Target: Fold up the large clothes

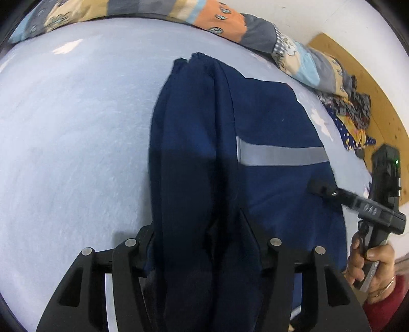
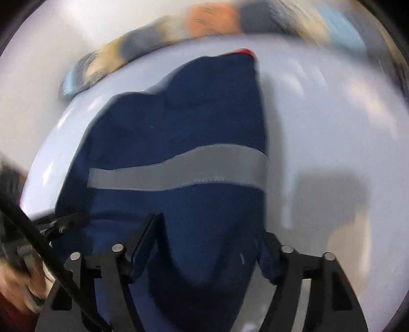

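Presently, item one: a large navy-blue fabric garment with a grey reflective band across it (image 1: pixel 255 132), lying partly on a pale blue-white sheeted bed surface (image 1: pixel 71 132), its near edge drawn up into both tools, its far end reaching toward the head of the bed, a sliver of red showing at that far tip in the right wrist view. Item two: the left gripper (image 1: pixel 202 245), black, two-fingered, its fingers set wide with a thick bunched roll of the navy cloth filling the space between them; it looks clamped on that bundle, though the contact faces are hidden by cloth. Item three: the right gripper (image 2: pixel 209 240), likewise black, its fingers pressed against either side of a fold of the same garment; from the left wrist view it sits off to the right, held in a bare hand with a bangle (image 1: pixel 370 263). Relation: the garment hangs forward from both tools, grey band lying beyond the fingertips in each view. Risks, as judged: the left bundle is bulky, so layers may slide out unevenly and spoil the fold line; the right wrist picture is smeared by motion, and a fast swing could drag the cloth askew or shed the grip; the two holds sit close together, so the far end may trail and crease. Surroundings: a patchwork quilt in orange, grey and blue (image 1: pixel 225 23) along the far edge; a heap of patterned clothes (image 1: pixel 352 115) near a wooden board.
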A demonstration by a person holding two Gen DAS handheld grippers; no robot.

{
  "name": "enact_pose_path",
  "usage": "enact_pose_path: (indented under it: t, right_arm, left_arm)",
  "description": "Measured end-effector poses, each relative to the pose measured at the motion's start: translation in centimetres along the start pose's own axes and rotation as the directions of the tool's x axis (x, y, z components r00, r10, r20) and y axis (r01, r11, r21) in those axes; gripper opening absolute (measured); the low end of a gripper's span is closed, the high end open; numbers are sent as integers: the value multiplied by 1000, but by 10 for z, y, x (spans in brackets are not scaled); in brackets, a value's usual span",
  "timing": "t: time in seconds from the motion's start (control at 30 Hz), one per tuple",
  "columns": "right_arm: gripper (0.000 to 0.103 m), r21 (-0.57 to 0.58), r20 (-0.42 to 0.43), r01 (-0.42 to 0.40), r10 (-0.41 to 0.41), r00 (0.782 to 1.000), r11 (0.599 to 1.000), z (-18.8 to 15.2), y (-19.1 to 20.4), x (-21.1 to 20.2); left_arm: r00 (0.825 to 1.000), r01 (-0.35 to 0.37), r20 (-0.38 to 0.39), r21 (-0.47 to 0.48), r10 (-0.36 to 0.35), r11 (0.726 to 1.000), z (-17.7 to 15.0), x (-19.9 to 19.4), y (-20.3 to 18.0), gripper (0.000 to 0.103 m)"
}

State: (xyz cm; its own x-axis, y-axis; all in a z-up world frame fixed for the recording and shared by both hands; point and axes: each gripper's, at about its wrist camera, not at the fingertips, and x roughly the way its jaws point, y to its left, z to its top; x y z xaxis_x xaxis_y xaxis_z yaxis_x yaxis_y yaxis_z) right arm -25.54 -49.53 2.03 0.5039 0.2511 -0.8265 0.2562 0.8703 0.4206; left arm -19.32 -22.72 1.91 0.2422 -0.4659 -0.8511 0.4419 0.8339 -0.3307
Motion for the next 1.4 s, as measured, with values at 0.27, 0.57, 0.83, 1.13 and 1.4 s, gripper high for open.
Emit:
enact_pose_path:
  t: [0.27,0.57,0.83,1.13,1.4]
  right_arm:
    - [43,-112,194,-12,34,980,994,-46,30,-113]
    - [28,-214,115,82,-58,992,973,-131,69,-87]
    - [26,-120,-95,27,-39,995,992,-144,54,-37]
    - [32,-154,188,-44,73,979,987,-93,54,-122]
    - [33,-45,-27,58,-59,998,997,-67,31,-33]
  left_arm:
    - [938,-265,282,209,201,941,-55,-91,-41,71]
    - [916,-377,267,320,298,869,-110,-49,-75,71]
    - [948,-293,193,203,255,934,-99,-49,-49,77]
    - [910,-302,343,165,232,939,-51,-83,-52,77]
    - [913,-400,201,268,355,876,-46,0,-72,77]
